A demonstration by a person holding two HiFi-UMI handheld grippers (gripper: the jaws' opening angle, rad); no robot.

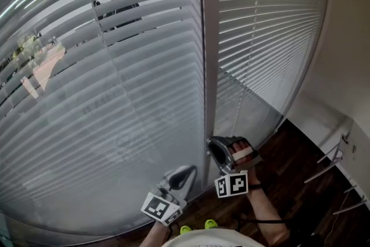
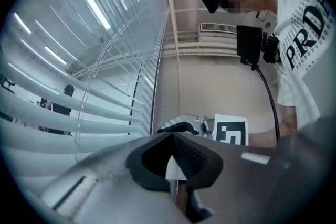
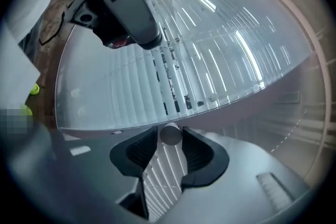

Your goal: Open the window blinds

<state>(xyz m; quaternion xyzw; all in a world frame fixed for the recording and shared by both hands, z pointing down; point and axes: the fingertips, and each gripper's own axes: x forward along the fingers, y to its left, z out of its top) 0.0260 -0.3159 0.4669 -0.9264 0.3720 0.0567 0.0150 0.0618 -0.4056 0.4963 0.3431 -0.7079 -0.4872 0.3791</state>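
White slatted window blinds [image 1: 115, 84] hang full-length over the glass, slats only partly tilted. Right gripper [image 3: 170, 137], beside the mullion [image 1: 209, 66], has its pads set against both sides of the tilt wand [image 3: 170, 134], caught at its very end. Left gripper [image 2: 171, 136] is pressed together, apparently on a thin pull cord [image 2: 177, 191]. Risks: so shallow a hold may slip off mid-twist, and a skewed tug on the cord could raise the slats unevenly.
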